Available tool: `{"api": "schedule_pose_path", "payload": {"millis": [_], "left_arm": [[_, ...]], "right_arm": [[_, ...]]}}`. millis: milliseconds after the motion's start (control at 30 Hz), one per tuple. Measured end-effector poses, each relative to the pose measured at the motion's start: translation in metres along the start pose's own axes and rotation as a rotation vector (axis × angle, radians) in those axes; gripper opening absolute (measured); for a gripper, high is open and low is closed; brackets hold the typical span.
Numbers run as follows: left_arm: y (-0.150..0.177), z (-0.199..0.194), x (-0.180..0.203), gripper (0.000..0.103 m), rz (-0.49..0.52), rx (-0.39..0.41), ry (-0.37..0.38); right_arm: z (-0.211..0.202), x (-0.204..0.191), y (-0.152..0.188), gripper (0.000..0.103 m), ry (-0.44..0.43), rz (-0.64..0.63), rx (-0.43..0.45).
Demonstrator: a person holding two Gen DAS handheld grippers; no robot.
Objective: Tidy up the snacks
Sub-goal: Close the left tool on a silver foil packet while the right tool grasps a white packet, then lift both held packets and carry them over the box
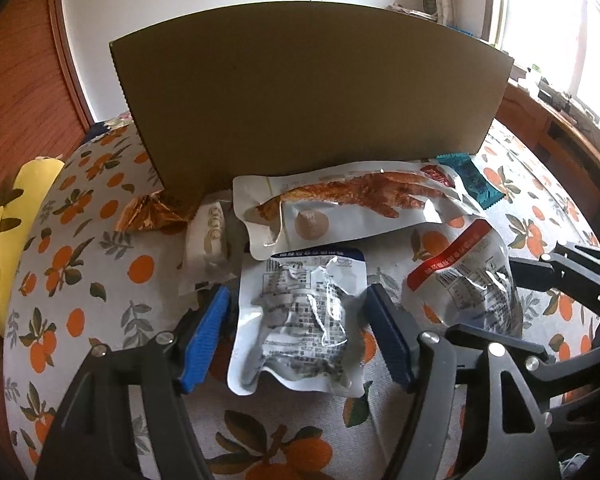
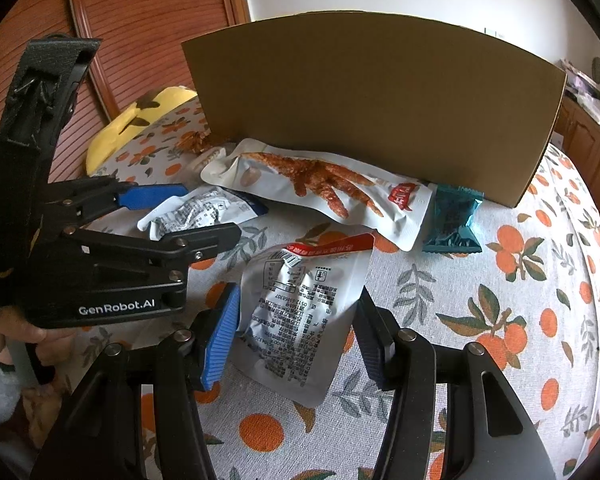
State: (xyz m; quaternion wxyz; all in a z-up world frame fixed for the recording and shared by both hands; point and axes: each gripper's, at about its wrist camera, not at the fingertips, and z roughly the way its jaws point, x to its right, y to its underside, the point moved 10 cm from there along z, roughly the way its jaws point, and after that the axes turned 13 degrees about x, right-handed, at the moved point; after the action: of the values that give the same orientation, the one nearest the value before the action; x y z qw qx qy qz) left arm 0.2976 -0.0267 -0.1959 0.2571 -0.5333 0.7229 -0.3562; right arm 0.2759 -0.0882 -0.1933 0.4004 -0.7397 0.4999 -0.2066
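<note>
The left gripper is seen spread wide, its jaws set either side of a blue-topped silver snack pouch that lies flat on the orange-print cloth of the surface; no pad is seen pressing the foil. The same gripper is caught from the side in the right wrist view, with that pouch lying between its blue pads.

The right gripper is likewise held open, and a red-topped silver snack pouch is framed between its jaws, printed back facing up, resting on the cloth. In the left wrist view this pouch is found just to the right of the blue-topped one, with the right gripper's black linkage beside it.

Behind both pouches a chicken-feet packet is laid across, its lower edge overlapping the top of the blue-topped pouch. A teal wrapped snack is seen just beside the packet's end, against the foot of the cardboard box that stands upright at the back. An orange foil wrapper and a white wrapped snack are tucked at the box's other corner. A yellow cushion is glimpsed at the far left edge.
</note>
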Motion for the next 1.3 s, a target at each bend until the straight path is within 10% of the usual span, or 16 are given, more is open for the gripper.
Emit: {"api": "schedule_pose_path", "payload": {"millis": [1300], "left_arm": [[-0.007,-0.056,-0.004,0.06,-0.049,0.136,0.021]], "right_arm": [[-0.013,-0.005,-0.01,0.048,0.007,-0.023,0.093]]}}
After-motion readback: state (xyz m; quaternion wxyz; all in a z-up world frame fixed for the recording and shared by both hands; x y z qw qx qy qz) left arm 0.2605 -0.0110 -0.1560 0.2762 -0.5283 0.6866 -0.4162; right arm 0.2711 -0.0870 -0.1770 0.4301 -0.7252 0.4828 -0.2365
